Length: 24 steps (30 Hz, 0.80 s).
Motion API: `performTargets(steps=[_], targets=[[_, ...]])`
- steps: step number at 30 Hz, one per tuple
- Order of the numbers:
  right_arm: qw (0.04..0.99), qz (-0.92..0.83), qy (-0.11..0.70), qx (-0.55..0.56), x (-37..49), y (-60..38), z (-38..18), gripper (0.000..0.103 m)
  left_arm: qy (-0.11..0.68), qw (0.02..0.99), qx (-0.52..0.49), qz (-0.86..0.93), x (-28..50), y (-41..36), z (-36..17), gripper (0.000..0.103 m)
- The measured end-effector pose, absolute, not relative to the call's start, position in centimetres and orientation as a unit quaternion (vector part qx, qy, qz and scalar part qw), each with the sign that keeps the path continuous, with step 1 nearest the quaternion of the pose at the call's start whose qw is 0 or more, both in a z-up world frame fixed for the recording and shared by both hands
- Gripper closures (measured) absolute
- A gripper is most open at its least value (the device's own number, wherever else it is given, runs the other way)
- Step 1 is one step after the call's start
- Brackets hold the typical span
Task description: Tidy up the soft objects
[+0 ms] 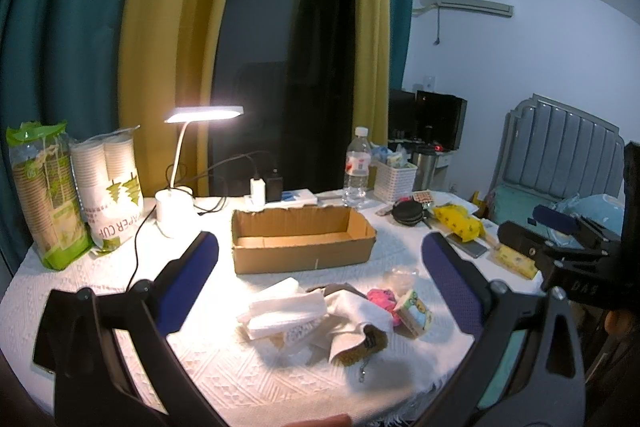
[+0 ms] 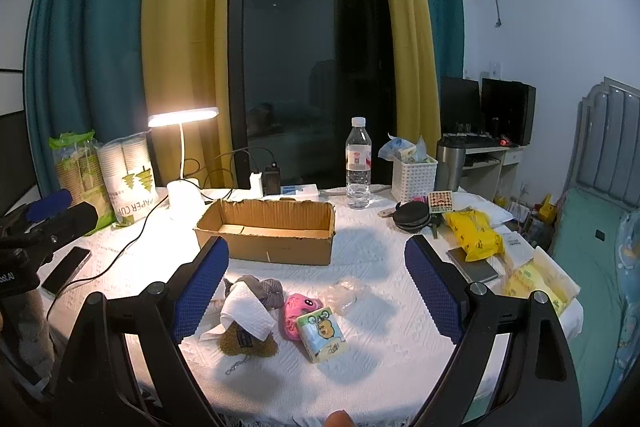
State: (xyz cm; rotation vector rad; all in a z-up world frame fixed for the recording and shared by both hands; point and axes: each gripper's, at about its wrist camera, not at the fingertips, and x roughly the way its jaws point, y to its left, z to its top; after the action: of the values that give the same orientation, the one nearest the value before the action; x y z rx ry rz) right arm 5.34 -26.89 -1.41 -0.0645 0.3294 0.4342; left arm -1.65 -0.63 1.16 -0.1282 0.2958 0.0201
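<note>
Both grippers [image 1: 320, 259] [image 2: 316, 263] hover spread wide, level above the soft pile [image 2: 256, 311].

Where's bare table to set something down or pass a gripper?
Free: the strip of white cloth between the cardboard box and the soft pile, and the near edge in front of the tissue pack. The box itself is empty. Crowded: right side around the yellow bag, and back left by the lamp and cup sleeves.
</note>
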Motion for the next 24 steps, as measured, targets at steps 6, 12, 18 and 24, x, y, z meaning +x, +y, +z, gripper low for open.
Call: performTargets(steps=[6,12,18,24], targets=[[0.963,0.214,0.163,-0.031,5.33,-26.92,-1.44,0.011,0.148,0.987,-0.064,0.009,-1.75,-0.61,1.28,0.001],[0.962,0.214,0.164,-0.031,5.38,-26.97,-1.44,0.011,0.147,0.987,-0.064,0.01,-1.74,-0.68,1.13,0.001],[0.962,0.215,0.164,-0.03,5.47,-27.04,-1.43,0.011,0.148,0.987,-0.065,0.01,-1.58,-0.66,0.96,0.001],[0.962,0.215,0.165,-0.029,5.45,-27.03,-1.59,0.011,0.148,0.987,-0.065,0.011,-1.63,-0.75,1.09,0.001]])
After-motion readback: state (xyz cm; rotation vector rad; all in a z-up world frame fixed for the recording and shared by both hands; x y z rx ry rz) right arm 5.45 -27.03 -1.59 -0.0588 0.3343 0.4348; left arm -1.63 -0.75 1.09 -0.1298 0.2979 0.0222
